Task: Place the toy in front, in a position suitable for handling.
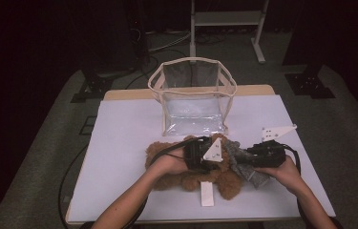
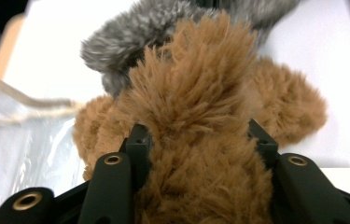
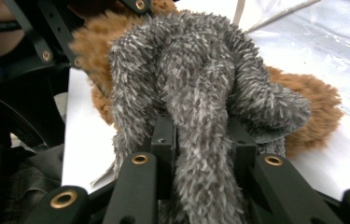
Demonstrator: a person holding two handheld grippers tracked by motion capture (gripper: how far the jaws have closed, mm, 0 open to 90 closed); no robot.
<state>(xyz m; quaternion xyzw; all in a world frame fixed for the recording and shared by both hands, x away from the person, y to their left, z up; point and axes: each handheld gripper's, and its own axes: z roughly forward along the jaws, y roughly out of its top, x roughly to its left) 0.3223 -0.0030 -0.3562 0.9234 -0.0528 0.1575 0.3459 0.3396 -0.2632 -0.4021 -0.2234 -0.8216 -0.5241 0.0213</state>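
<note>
Two hand-held grippers at work on soft textiles laid on a white table cover (image 1: pixel 119 143), with a clear plastic open-topped bag trimmed in beige binding (image 1: pixel 193 95) standing at twelve o'clock from the hands. One shaggy brown plush cloth (image 1: pixel 167 183) lies bunched at the near middle of the cover, and one grey, short-piled fuzzy cloth (image 1: pixel 243 167) rests on it toward three o'clock, touching it. The left gripper (image 2: pixel 200 140) is pinched shut on a tuft of the brown plush cloth (image 2: pixel 200 107); fur bulges up between its black jaws in the left gripper view. The right gripper (image 3: pixel 200 135) is clamped on a fold of the grey cloth (image 3: pixel 196 84), which loops away from its jaws over the brown pile (image 3: pixel 317 107).

Step in hand, as judged: both cloths are gripped and about to be separated or lifted; neither is in the bag, which appears empty. The next move probably calls for raising one cloth clear of the other, so that the piles do not drag together, then carrying it toward twelve o'clock, over the bag's rim.

Count: two grippers, two cloths (one brown, one grey), one bag, and one white label strip (image 1: pixel 207 193) at six o'clock from the brown cloth.
</note>
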